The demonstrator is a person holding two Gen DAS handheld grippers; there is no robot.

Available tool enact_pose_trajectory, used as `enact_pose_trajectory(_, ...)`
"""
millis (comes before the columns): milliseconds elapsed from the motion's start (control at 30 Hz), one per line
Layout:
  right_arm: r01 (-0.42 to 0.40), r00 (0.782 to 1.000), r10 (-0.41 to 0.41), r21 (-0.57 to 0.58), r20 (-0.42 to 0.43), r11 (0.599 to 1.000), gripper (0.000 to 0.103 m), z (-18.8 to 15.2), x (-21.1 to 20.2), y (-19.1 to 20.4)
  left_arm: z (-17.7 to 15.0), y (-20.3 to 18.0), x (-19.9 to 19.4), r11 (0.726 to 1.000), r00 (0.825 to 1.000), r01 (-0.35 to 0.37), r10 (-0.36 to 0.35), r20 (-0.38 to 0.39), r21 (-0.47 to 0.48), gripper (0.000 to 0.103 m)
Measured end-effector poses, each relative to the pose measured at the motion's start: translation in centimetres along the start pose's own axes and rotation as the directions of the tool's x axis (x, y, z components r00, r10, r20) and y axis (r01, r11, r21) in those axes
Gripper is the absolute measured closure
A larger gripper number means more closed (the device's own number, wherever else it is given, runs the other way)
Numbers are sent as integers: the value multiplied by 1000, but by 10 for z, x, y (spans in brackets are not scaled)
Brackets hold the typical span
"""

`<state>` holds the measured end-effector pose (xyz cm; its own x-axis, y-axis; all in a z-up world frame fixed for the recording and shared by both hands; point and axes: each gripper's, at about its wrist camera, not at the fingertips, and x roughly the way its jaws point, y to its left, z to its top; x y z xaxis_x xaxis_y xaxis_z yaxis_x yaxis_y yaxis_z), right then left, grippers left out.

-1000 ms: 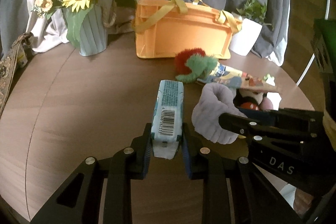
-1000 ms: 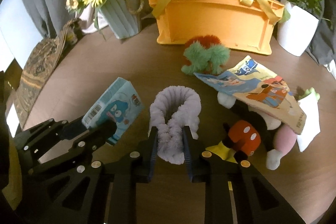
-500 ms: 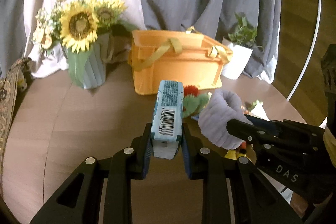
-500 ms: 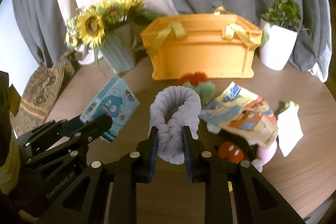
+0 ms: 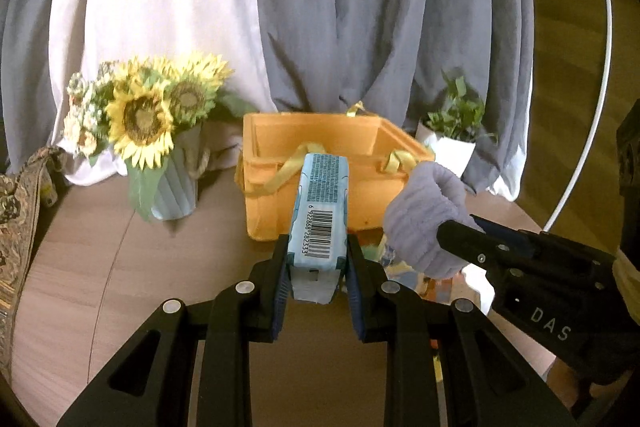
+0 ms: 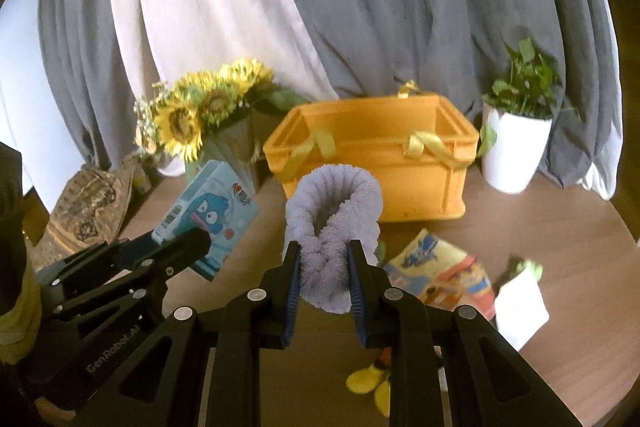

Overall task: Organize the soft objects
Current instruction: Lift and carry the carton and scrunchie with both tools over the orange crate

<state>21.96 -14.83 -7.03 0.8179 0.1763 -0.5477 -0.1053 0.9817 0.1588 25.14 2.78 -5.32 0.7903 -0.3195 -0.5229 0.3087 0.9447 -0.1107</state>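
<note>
My left gripper is shut on a light-blue tissue pack with a barcode, held in the air above the table. The pack shows a blue cartoon face in the right wrist view. My right gripper is shut on a fluffy lavender headband, also lifted; the headband sits right of the pack. Both hang in front of an open orange crate with yellow ribbon handles, seen as the crate behind the headband.
A sunflower vase stands left of the crate and a white potted plant to its right. A picture book, a white card and a toy's yellow feet lie on the round wooden table. Curtains hang behind.
Both grippers have risen with their loads and tilted up, so the crate's open top and the curtains now show. The plush toys have dropped out of view below.
</note>
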Motion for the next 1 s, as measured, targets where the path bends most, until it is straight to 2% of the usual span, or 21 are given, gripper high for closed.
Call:
enact_pose_trajectory(267, -42, 996, 43, -13, 76, 999, 79, 31, -5, -25, 28, -21, 7, 999, 997, -45, 44, 69, 8, 77)
enact_pose_trajectory(600, -74, 983, 80, -39, 163, 996, 79, 69, -5, -46, 61, -33, 18, 995, 982, -94, 90, 165, 19, 77)
enact_pose_trajectory(700, -75, 978, 82, -43, 190, 996, 79, 78, -2, -49, 72, -34, 25, 994, 978, -112, 106, 178, 20, 77)
enact_pose_trajectory(1000, -78, 976, 85, -45, 201, 996, 79, 105, 24, -59, 99, -29, 57, 991, 975, -130, 125, 184, 15, 77)
